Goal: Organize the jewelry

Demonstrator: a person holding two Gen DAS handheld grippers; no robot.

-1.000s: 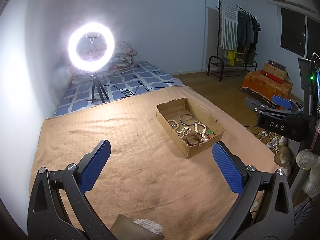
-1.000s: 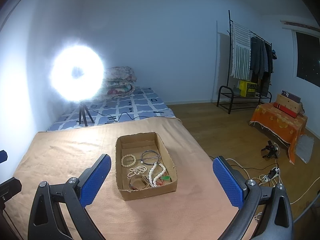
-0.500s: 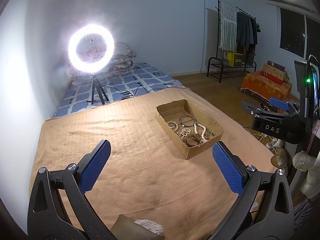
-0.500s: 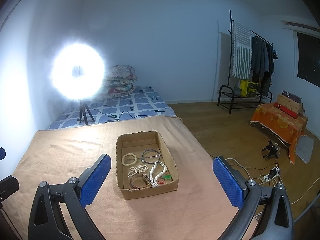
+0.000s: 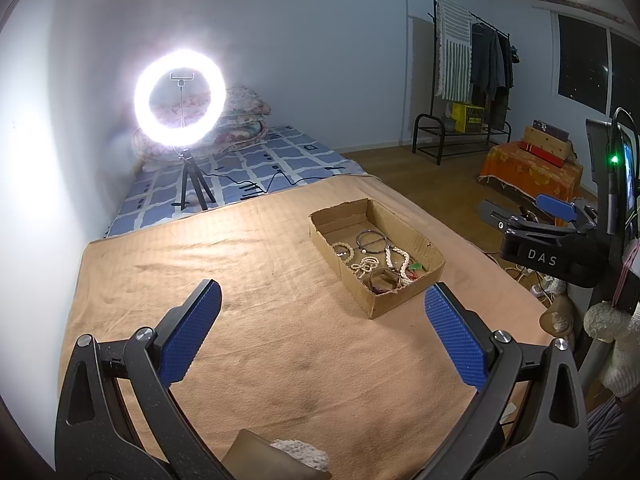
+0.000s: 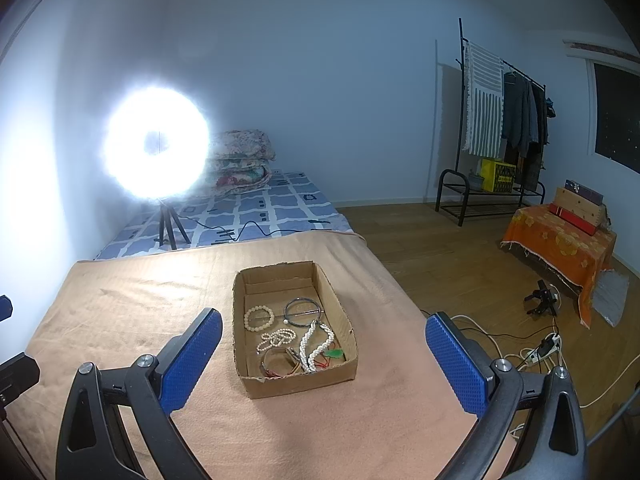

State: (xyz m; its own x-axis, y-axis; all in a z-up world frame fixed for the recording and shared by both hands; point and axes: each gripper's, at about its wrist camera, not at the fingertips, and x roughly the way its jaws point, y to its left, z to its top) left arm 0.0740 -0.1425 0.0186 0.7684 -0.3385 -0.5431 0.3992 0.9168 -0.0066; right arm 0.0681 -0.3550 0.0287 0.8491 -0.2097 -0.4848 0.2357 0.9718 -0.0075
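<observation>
Left wrist view, jaws: the left gripper stands wide, nothing between the pads, above the tan blanket on the bed.
Left wrist view, jewelry: all in the cardboard box ahead and to the right; bead bracelet, dark bangle, pearl necklace lie close together.
Left wrist view, only here: the right gripper seen from outside, off the bed's right edge; a ring light with its inner ring clear.
Right wrist view, jaws: the right gripper also stands wide and empty, the box just ahead, between the pads.
Right wrist view, only here: a near top-down look into the box, showing 1 small pearl strand touching the necklace, and a green piece.
Risk: strands overlap, so lifting 1 may drag another; thin beads may slip from broad pads.
Risk: the light box may slide on soft blanket if nudged.
</observation>
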